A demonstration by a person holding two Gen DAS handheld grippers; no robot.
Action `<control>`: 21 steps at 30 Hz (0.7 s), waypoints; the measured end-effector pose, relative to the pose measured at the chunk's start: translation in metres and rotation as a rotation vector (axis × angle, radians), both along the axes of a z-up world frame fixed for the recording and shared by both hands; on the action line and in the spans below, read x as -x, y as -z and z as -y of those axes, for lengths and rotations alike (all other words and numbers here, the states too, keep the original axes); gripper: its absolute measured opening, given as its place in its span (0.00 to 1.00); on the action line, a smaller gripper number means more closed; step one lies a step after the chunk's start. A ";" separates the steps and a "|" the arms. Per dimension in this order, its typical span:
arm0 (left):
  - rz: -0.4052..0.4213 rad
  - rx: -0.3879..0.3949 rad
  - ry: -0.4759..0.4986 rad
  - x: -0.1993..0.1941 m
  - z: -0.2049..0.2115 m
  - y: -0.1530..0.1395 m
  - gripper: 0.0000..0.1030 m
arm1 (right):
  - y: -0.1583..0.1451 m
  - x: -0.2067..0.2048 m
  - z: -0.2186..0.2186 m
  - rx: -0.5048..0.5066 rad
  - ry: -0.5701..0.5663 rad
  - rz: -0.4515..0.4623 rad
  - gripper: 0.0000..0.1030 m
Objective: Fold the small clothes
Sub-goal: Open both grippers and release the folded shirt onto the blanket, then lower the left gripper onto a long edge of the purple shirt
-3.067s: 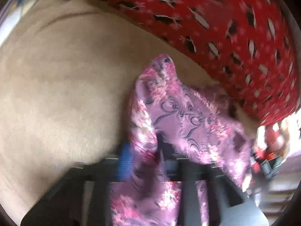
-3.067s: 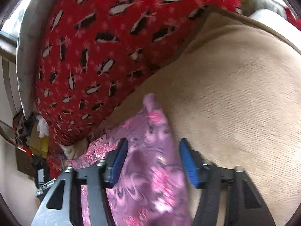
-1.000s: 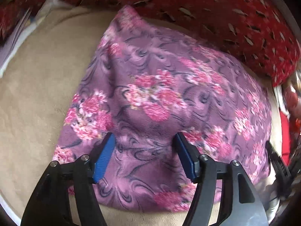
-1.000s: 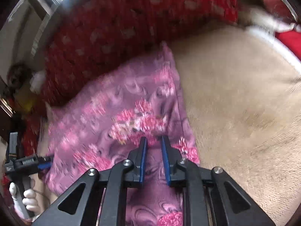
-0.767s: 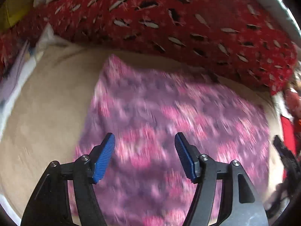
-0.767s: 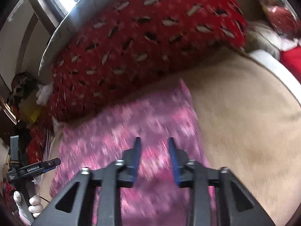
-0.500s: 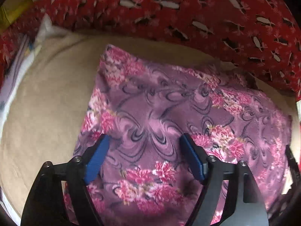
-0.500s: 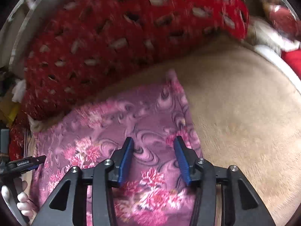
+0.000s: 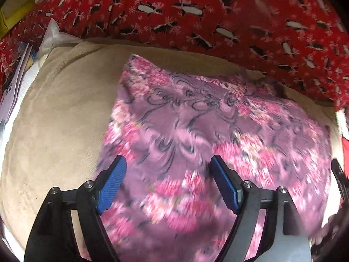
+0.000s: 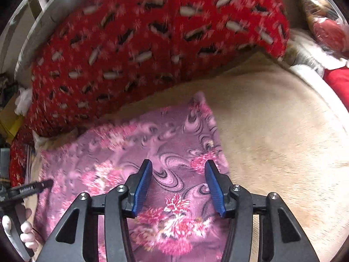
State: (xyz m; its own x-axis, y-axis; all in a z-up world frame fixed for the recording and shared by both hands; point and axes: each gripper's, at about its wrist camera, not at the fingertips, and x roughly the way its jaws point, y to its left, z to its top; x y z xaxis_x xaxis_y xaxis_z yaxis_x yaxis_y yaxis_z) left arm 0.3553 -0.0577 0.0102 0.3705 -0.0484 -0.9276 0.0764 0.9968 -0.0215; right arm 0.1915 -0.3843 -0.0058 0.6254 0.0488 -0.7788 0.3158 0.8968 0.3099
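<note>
Both grippers have let go of the garment since about a second ago: then the right gripper (image 10: 177, 187) had its jaws nearly pinched together on the near hem, now they stand moderately apart and are opening further, with the cloth lying flat beneath them, nothing gripped. The left gripper (image 9: 166, 184) has its jaws wide, also over the cloth and clamping nothing. The purple floral cloth (image 9: 218, 135), which three seconds back hung bunched and lifted between the two grippers, now lies spread out roughly flat on the beige cushion surface (image 9: 56, 120), far edge toward 12 o'clock close under the red penguin-print blanket (image 9: 196, 15). In the right wrist view the cloth's right edge runs from about 12 toward 4 o'clock just beside the right-hand blue pad; bare beige lies at 3 o'clock. The tip of the left tool and the hand (image 10: 26, 231) that holds it show at 8–9 o'clock in that view, at the cloth's left margin. Some puckering remains along the far edge near 1 o'clock in the left wrist view; the near part is motion-blurred, so I cannot judge creases there. Reading: the lay-out step looks finished and no fold is made yet. Next, probably, is regripping an edge or two corners and carrying them across; the soft fleece-like fabric may drag on the plush surface.
</note>
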 end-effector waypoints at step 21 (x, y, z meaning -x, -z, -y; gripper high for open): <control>-0.128 0.245 -0.065 0.065 -0.073 0.005 0.78 | 0.003 0.049 -0.026 0.016 -0.005 -0.077 0.71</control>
